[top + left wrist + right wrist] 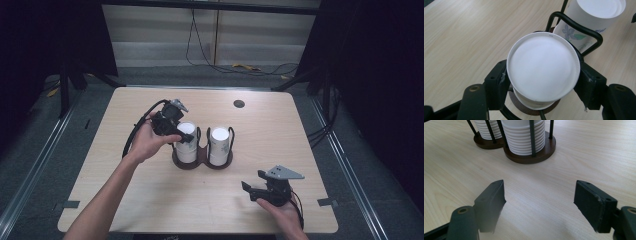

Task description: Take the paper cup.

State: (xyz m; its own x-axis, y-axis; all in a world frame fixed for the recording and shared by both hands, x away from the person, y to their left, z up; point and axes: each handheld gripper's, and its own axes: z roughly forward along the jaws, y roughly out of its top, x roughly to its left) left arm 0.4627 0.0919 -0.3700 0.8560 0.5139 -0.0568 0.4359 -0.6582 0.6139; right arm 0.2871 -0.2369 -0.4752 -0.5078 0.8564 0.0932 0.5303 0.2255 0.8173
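Note:
A dark wire cup holder (202, 156) stands mid-table with two stacks of upside-down white paper cups. My left gripper (183, 134) is over the left stack (186, 150), shut on its top cup (543, 67); both pads press the cup's sides just below the upturned base. The right stack (220, 146) has a flower print on its top cup (584, 27). My right gripper (254, 181) rests near the table's front right, open, with bare wood between its jaws (540, 200). It faces the holder's brown base (529, 157) and the ribbed cup rims (524, 137).
The light wooden table (280, 135) has a round cable hole (239, 103) at the back. Black wire loops (574, 25) of the holder rise beside each stack. Dark floor, metal rails and cables surround the table.

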